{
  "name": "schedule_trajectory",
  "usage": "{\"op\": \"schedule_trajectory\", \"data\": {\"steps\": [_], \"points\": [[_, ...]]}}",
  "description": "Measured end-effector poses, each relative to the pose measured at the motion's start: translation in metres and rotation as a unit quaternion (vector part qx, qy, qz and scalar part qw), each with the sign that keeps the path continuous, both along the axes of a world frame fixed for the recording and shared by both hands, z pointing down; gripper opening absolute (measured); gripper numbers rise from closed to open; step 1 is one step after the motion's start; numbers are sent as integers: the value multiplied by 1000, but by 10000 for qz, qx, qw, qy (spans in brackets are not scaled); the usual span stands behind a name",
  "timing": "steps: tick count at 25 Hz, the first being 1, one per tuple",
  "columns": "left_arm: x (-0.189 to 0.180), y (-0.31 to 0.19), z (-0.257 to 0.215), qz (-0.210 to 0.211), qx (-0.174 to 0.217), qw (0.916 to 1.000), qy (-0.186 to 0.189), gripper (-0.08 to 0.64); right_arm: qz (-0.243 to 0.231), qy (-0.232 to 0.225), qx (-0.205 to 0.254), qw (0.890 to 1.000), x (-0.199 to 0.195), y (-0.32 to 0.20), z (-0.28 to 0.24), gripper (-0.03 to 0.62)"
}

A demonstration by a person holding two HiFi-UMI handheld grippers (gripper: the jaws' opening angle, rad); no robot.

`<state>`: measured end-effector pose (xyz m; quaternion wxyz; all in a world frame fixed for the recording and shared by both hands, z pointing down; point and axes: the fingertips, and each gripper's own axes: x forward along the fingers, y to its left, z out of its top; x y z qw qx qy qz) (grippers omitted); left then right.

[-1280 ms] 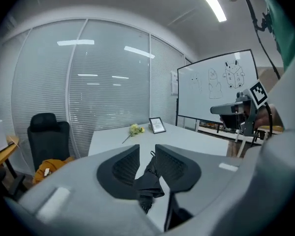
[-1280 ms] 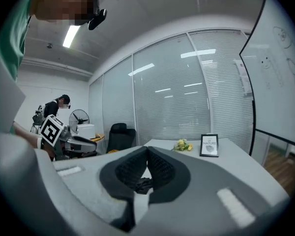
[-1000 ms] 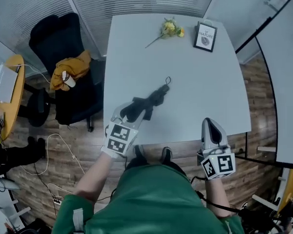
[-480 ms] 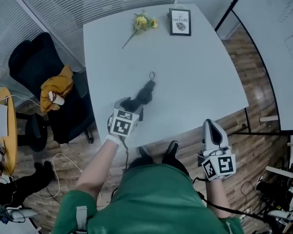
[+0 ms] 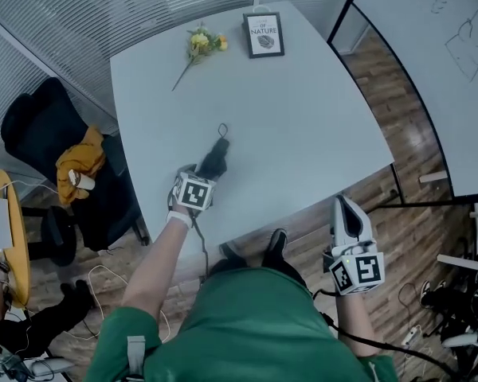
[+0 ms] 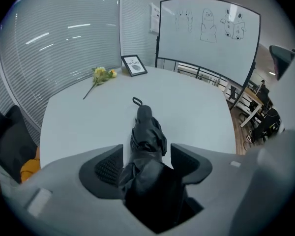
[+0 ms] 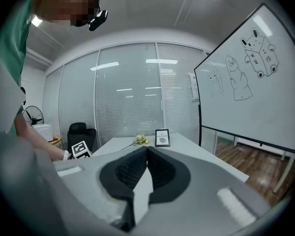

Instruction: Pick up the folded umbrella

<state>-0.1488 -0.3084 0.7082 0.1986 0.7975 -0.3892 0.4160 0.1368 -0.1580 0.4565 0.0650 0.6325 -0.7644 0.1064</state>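
At the far left of the head view, a black office chair (image 5: 32, 126) is standing beside the pale table (image 5: 303, 118) and carrying a crumpled orange garment (image 5: 80, 161). Moving rightward, the left gripper (image 5: 197, 175) is reaching over the table's near left part, angled downward, and its jaws are opening. The folded umbrella (image 5: 216, 156) is lying flat on the tabletop with its near end sitting between them (the left gripper view shows a clear gap on the right pad's side, while the dark fabric is bunching close to the left pad). The umbrella's wrist loop is pointing away toward the far edge, where a yellow flower (image 5: 195, 44) is lying, and just to the flower's right a small framed picture (image 5: 264, 34) is standing upright. Further right, the right gripper (image 5: 346, 217) is hanging off the table's near edge above the wooden floor, its jaws pressing together on nothing. Beyond it, a whiteboard (image 5: 446, 54) with cartoon drawings is filling the right corner.
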Motion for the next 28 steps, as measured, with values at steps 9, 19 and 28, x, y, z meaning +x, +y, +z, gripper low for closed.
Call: {"op": "schedule_trajectory", "data": {"steps": [9,19,28], "points": [[4,2,39,62,-555,9966,-613,322,4,-34,-79,10000,23,-14,3,3],[0,-1,56,172,-793,9935,-801,322,-160,-72,-120,9998,19,-24,7,3],[-5,0,55,271,-973,9926,-675,302,-190,-48,-112,9997,18,-15,5,3]]}}
